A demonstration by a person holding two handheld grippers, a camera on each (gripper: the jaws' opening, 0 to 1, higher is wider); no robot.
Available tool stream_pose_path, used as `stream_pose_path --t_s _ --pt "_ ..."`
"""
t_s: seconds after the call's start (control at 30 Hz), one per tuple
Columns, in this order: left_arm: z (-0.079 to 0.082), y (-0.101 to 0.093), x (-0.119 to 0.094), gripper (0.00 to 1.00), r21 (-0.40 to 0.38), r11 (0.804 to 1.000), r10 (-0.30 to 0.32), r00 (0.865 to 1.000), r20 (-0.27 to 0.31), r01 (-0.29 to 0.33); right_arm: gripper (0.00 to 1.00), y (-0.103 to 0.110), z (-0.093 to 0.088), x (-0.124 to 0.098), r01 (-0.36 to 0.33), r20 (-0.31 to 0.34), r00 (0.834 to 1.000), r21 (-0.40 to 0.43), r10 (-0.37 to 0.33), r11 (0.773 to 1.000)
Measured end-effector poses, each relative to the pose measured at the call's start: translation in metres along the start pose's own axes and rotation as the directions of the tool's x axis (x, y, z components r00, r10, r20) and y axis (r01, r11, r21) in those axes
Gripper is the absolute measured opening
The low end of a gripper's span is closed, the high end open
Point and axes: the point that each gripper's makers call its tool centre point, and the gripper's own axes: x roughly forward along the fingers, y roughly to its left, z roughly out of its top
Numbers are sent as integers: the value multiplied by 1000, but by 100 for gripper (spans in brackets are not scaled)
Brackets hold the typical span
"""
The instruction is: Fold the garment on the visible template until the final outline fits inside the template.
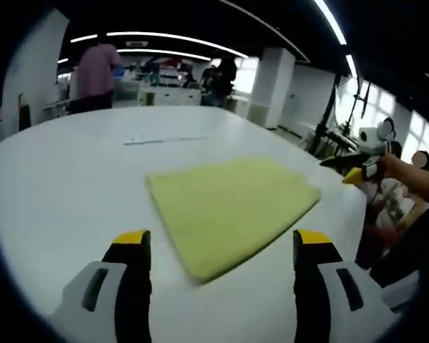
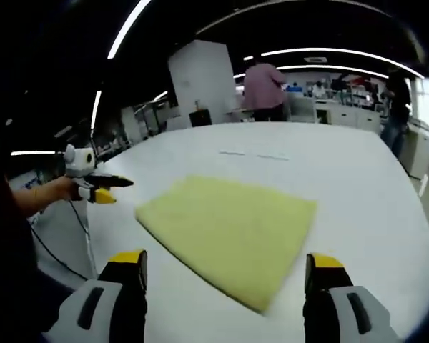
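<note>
Both grippers hang clear of the cloth, jaws spread wide and holding nothing. In the left gripper view the left gripper has its yellow-tipped fingers straddling the near corner of the cloth, which lies flat on the white table just ahead of the tips. In the right gripper view the right gripper frames the opposite corner the same way, one fingertip just outside the cloth's edge. The cloth looks already folded into a compact four-sided shape (I cannot make out any template outline under it, only faint marks farther off on the table). My judgement is that the folding is nearly or wholly done. If another fold is needed, each gripper should drop onto the corner between its fingers, pinch every layer together, then lift both corners evenly so the edges stay aligned.
</note>
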Motion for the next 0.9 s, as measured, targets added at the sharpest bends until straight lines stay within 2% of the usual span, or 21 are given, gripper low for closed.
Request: stream_pose_path --t_s 0.2,0.47,0.7,0.9 --pt "7 2 -9 90 -1 1000 10 999 47 -10 99 12 11 -5 -6 49 999 -26 8 1000" --pt "3 3 -15 99 31 999 27 999 40 -28 99 14 13 -7 15 77 997 -25 -13 1000" --pt "3 -3 -17 99 27 999 26 998 54 -28 99 13 9 -10 51 82 995 -28 -49 998" --pt "4 -3 -19 99 38 998 38 998 57 -40 99 14 4 -12 52 77 996 -24 -50 998"
